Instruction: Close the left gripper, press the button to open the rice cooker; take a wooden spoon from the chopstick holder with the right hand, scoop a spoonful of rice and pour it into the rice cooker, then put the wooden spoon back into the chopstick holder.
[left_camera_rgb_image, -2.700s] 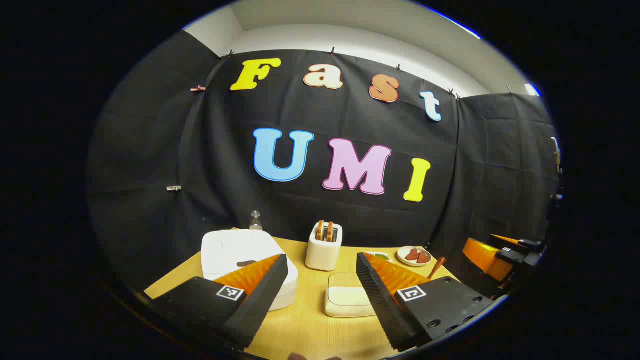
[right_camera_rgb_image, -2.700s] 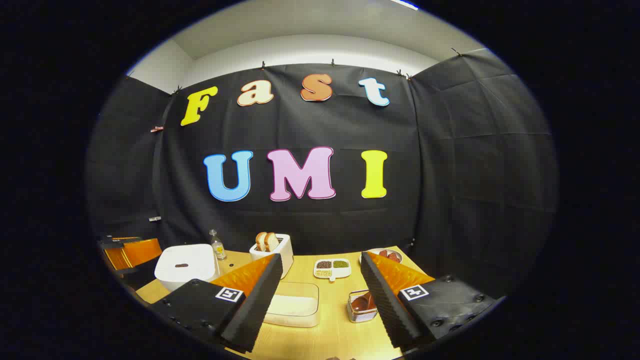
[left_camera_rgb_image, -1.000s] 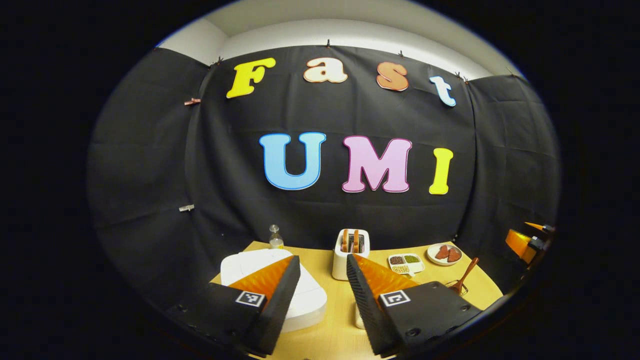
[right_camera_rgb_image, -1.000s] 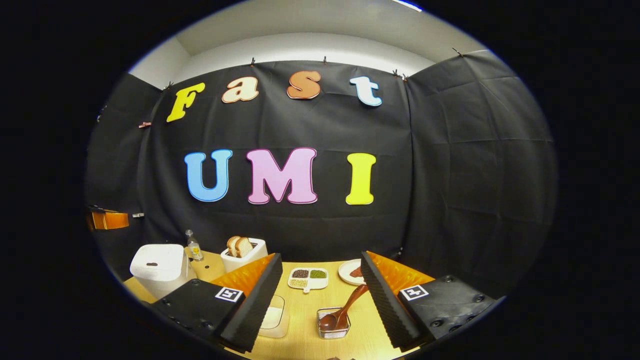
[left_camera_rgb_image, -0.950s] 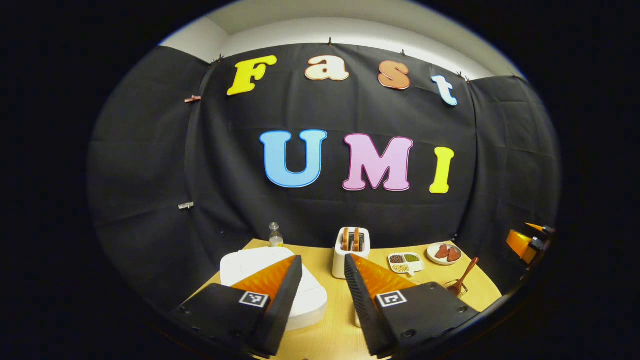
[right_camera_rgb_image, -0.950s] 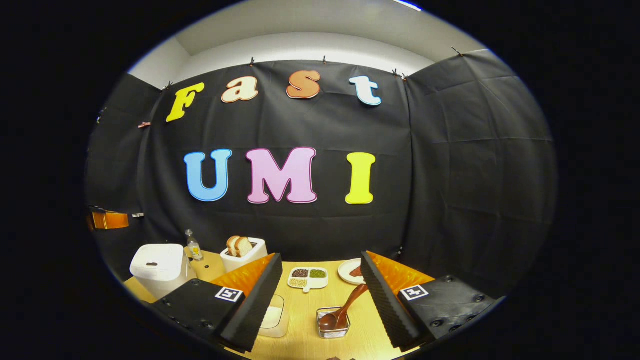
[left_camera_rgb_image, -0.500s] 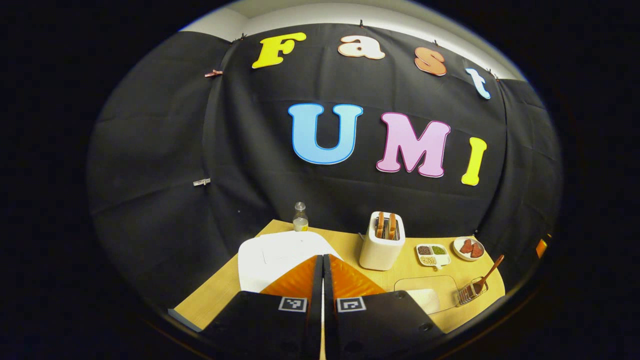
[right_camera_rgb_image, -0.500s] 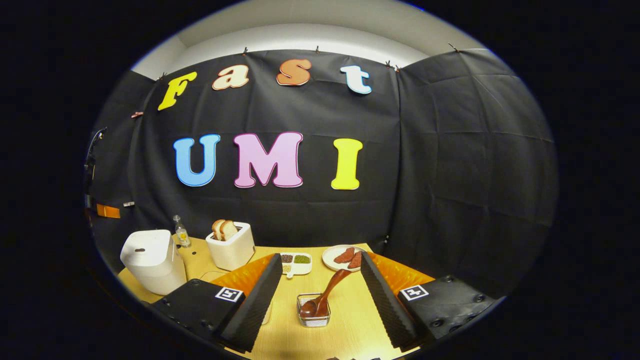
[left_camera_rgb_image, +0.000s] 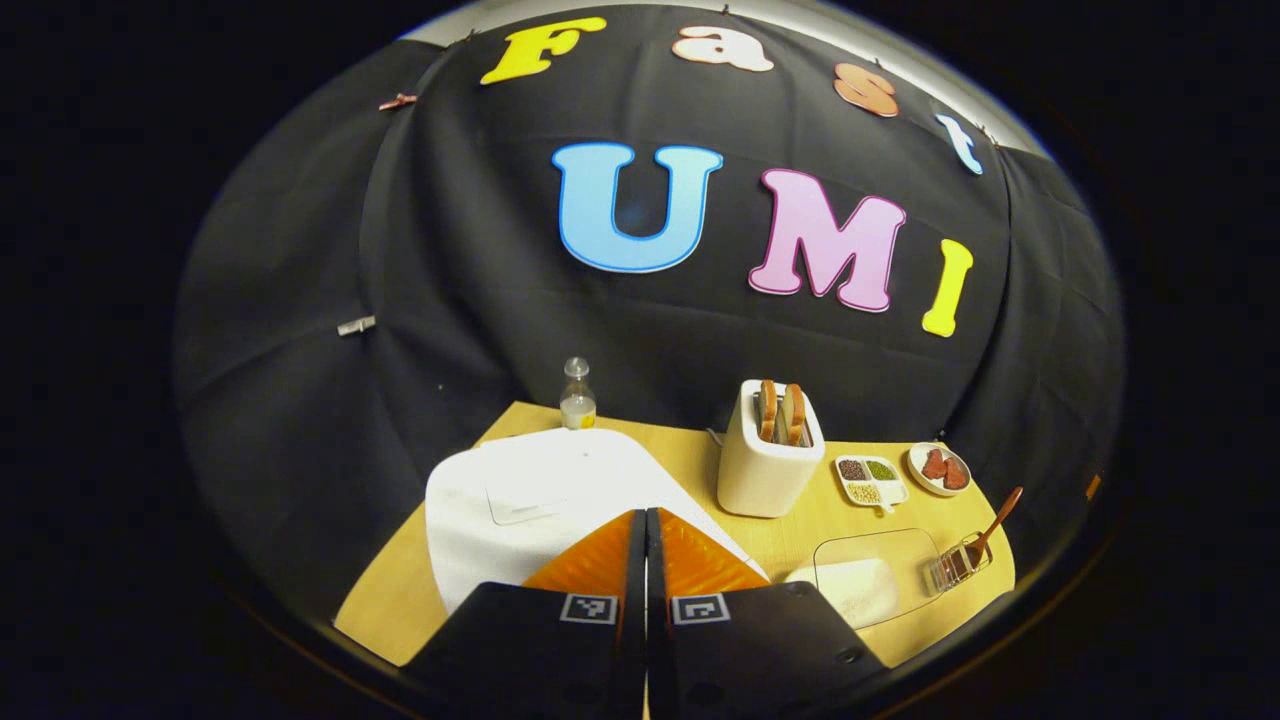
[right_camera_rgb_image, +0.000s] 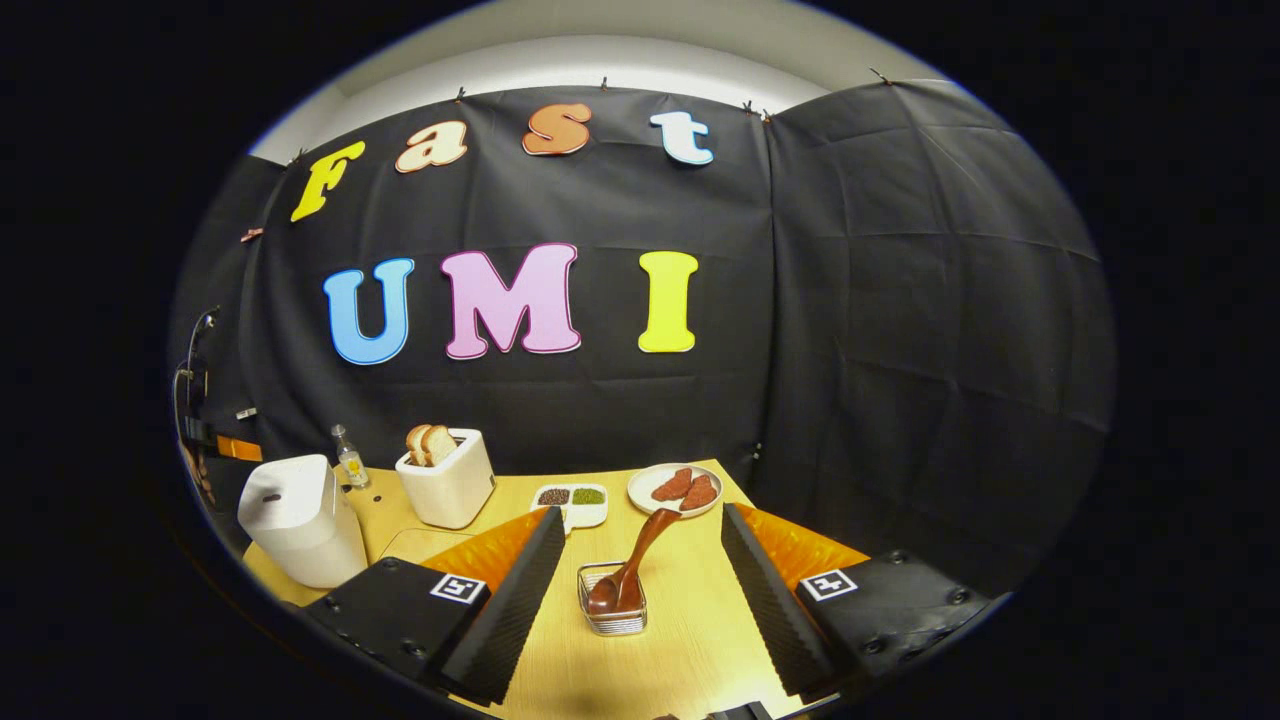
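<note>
The white rice cooker (left_camera_rgb_image: 540, 495) sits at the table's left with its lid down. My left gripper (left_camera_rgb_image: 645, 520) hovers above its near right part, shut with nothing between the fingers. From the right gripper view the cooker (right_camera_rgb_image: 295, 520) stands far left. A wooden spoon (right_camera_rgb_image: 640, 555) leans in the small wire chopstick holder (right_camera_rgb_image: 612, 612), straight ahead between the spread fingers of my right gripper (right_camera_rgb_image: 640, 550), which is open and short of it. The clear box of rice (left_camera_rgb_image: 860, 580) lies right of the left gripper, with the spoon (left_camera_rgb_image: 990, 520) and holder (left_camera_rgb_image: 955, 568) beyond it.
A white toaster (left_camera_rgb_image: 768, 465) with two bread slices stands mid-table. A small bottle (left_camera_rgb_image: 577, 398) is behind the cooker. A divided dish of beans (left_camera_rgb_image: 866, 480) and a plate with reddish pieces (left_camera_rgb_image: 940, 468) sit at the back right. The wooden table's edge (left_camera_rgb_image: 385, 625) is near.
My left gripper went from open to shut and moved in over the rice cooker. The right gripper swung until the spoon and holder sit centred between its open fingers.
</note>
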